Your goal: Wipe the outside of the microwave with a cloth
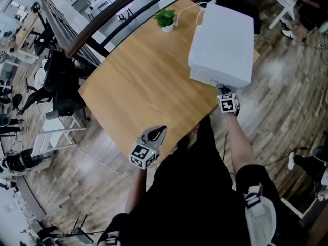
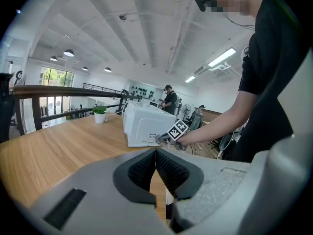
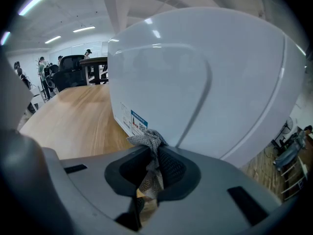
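A white microwave (image 1: 222, 44) stands at the right end of the wooden table (image 1: 143, 91); it also shows in the left gripper view (image 2: 142, 124) and fills the right gripper view (image 3: 205, 77). My right gripper (image 1: 221, 88) is at the microwave's near lower face, shut on a grey cloth (image 3: 148, 141) whose bunched tip touches the white panel beside a blue label (image 3: 138, 121). My left gripper (image 1: 158, 132) rests over the table's near edge, jaws shut with nothing between them (image 2: 156, 156).
A small potted plant (image 1: 166, 19) stands at the table's far edge, with a white cable behind the microwave. A dark railing (image 1: 97, 27) runs past the far side. Office chairs (image 1: 61, 86) stand left of the table. A person (image 2: 169, 97) stands far off.
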Action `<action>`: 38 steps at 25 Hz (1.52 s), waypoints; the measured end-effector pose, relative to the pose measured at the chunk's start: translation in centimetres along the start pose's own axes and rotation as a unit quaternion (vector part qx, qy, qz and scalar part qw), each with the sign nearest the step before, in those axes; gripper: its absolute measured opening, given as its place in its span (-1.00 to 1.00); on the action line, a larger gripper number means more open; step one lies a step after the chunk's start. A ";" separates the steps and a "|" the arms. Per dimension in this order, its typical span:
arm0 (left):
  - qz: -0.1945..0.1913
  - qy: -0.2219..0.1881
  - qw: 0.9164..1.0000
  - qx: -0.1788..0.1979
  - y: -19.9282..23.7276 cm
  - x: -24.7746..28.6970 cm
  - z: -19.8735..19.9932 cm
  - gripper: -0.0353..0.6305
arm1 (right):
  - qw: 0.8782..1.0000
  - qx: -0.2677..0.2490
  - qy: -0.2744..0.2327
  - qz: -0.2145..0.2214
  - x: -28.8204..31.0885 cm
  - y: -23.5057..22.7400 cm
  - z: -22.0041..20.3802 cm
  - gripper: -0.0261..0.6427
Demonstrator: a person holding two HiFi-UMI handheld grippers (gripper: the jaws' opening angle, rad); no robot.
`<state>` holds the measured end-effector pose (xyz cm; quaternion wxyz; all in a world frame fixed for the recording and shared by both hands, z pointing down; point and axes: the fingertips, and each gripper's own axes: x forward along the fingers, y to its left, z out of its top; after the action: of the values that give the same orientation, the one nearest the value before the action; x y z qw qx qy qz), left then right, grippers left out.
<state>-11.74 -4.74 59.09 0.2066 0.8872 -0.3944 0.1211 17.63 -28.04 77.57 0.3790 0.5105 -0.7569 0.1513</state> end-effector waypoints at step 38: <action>-0.026 0.024 0.999 0.005 -1.4 3.0 0.2 -0.88 | 0.998 0.039 0.006 -0.048 -2.0 -7.1 -4.3 -0.79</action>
<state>-8.70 -5.88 59.66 0.2144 0.8952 -0.3651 0.1391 26.12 -27.21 77.85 0.3701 0.5594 -0.7229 0.1658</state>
